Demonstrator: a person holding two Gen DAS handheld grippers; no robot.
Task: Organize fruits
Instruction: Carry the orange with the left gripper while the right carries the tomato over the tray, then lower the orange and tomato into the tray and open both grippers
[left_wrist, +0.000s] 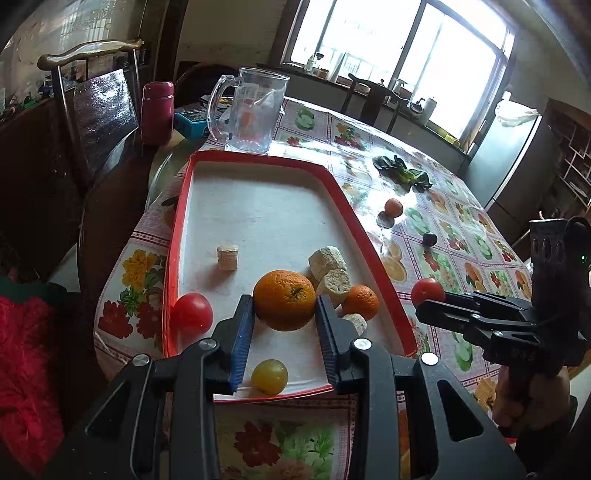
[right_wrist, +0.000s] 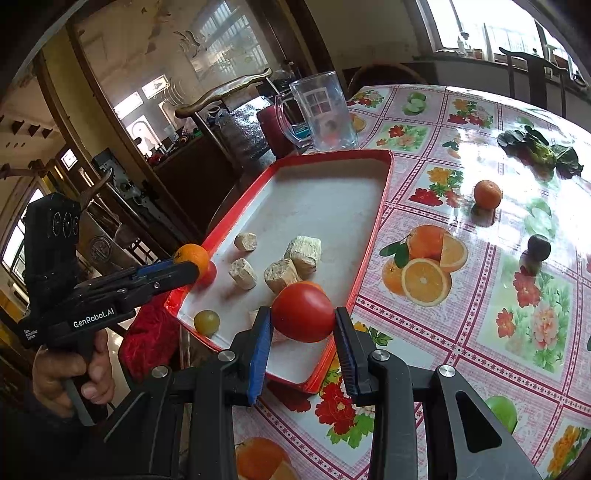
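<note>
My left gripper (left_wrist: 284, 314) is shut on a large orange (left_wrist: 284, 304) and holds it above the near end of the red-rimmed white tray (left_wrist: 258, 206). My right gripper (right_wrist: 303, 325) is shut on a red tomato (right_wrist: 303, 313) above the tray's near right rim (right_wrist: 373, 236). In the tray lie a red tomato (left_wrist: 192, 313), a small orange (left_wrist: 360, 301), a yellow-green fruit (left_wrist: 269, 376) and several pale cut chunks (left_wrist: 327, 260). On the tablecloth lie a small orange (right_wrist: 487, 194) and a dark plum (right_wrist: 538, 248).
A glass pitcher (left_wrist: 251, 110) stands behind the tray's far end, a maroon flask (left_wrist: 157, 112) to its left. Leafy greens (right_wrist: 539, 149) lie on the far table. A chair (left_wrist: 99, 107) stands by the table's left edge. A red cloth (left_wrist: 26, 362) lies low left.
</note>
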